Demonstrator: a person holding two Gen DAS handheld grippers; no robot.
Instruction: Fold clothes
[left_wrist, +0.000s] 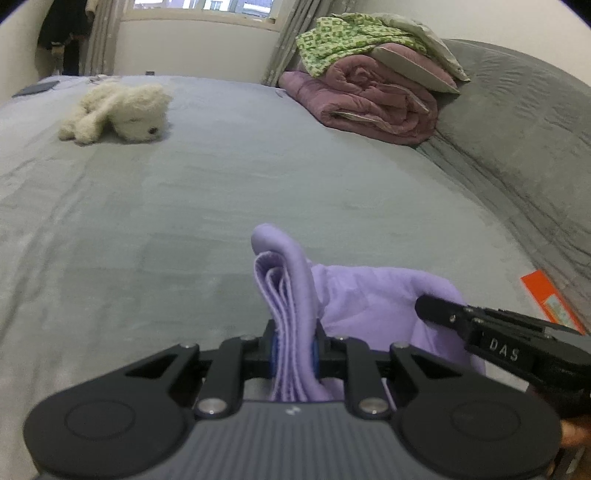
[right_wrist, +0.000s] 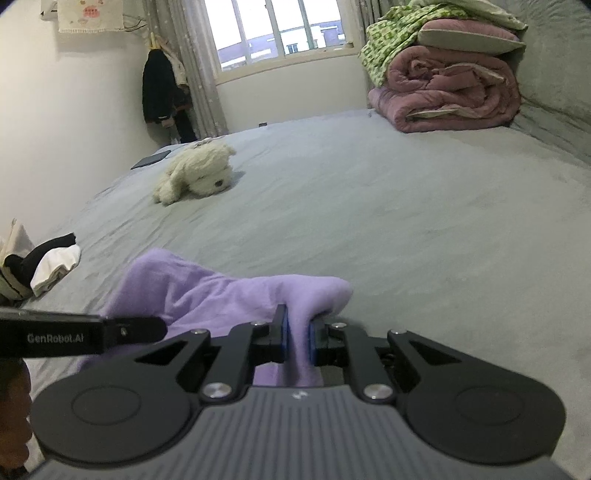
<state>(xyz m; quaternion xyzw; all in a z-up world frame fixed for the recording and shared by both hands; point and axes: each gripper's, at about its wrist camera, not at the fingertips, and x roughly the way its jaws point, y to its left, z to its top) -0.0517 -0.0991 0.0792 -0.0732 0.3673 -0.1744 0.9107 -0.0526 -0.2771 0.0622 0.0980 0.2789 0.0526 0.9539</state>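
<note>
Bed (left_wrist: 184, 221); lilac garment (left_wrist: 369, 295) bunched.

Lilac garment (left_wrist: 295, 295) — between left gripper (left_wrist: 294, 350) jaws

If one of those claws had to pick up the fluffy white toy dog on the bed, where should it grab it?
Probably a leg of the white toy dog, coming from above. It lies flopped flat on the bed, legs stretched out towards the wall; they look slimmer than its bulky head, so easier to pinch.

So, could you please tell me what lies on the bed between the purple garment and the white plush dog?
Nothing: in both wrist views only bare grey sheet runs from the purple garment to the white plush dog.
</note>
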